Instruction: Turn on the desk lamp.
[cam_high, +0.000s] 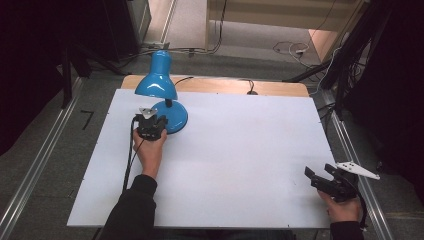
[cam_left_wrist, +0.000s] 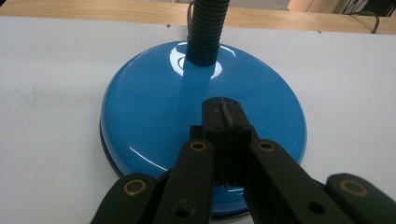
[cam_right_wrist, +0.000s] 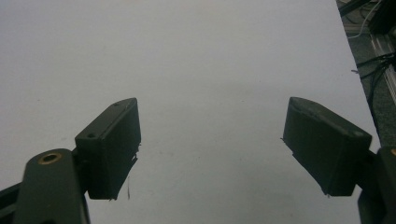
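The left gripper (cam_left_wrist: 223, 109) had its jaws pressed together with nothing between them, its tip poised over or resting on the near part of the blue desk lamp's round base (cam_left_wrist: 140, 116); whether it actually touched the enamel could not be told. Just beyond the tip, the black ribbed gooseneck (cam_left_wrist: 205, 28) rose from the base's centre, and above and slightly to the gripper's left hung the blue lamp shade (cam_high: 157, 80). The lamp stood on the white worktop (cam_high: 240, 150), directly ahead of the left gripper and well apart from the right one.

The right gripper (cam_high: 320, 175) sat far off at the worktop's near edge, jaws spread wide over bare white surface, holding nothing.

The base looked glossy and hard, so it would likely be slippery under the pads and probably weighted, making the lamp bottom-heavy. The domed disc seemed too wide and smooth for a pinch. The gooseneck appeared the better hold: narrow, ribbed for friction, though it would probably flex, so gripping it low near the base would seem steadier. The shade looked thin and light.

No brand, label or writing could be read on the lamp or the grippers.
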